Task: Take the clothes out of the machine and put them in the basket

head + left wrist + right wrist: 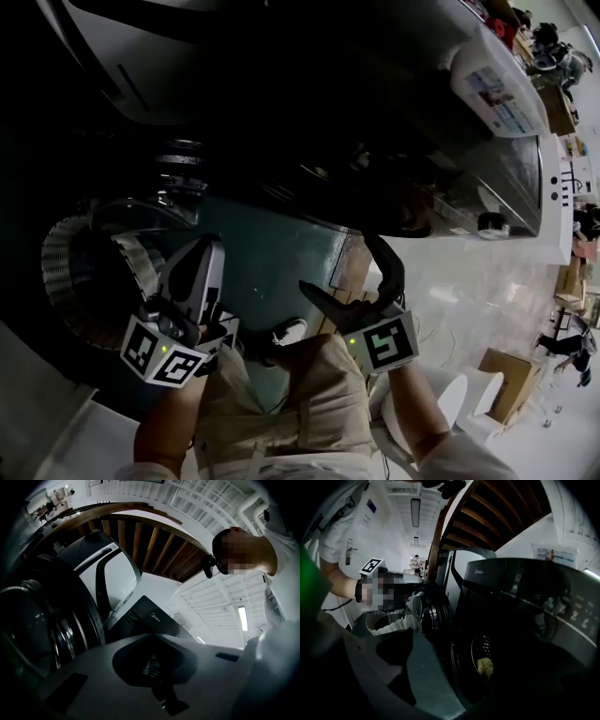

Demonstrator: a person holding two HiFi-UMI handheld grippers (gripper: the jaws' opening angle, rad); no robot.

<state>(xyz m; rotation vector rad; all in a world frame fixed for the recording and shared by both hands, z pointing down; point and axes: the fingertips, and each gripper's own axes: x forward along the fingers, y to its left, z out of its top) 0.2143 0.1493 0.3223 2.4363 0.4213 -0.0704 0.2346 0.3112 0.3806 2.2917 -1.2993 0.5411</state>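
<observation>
The dark front-loading washing machine [394, 141] fills the top of the head view, and its round door [429, 611] hangs open. Inside the drum lies a yellow cloth [485, 666]. A white slatted basket [66, 272] stands on the floor to the left of the machine, and its inside is too dark to read. My left gripper [208, 248] hovers beside the basket rim, its grey jaws shut with nothing seen between them. My right gripper [337, 262] is held in front of the machine, low, with its black fingers spread open and empty.
A white bottle with a printed label [497, 89] lies on top of the machine. A second, white machine [141, 66] stands to the left. Cardboard boxes [511, 380] and a white stool [450, 398] sit on the pale floor at right. My knees fill the bottom centre.
</observation>
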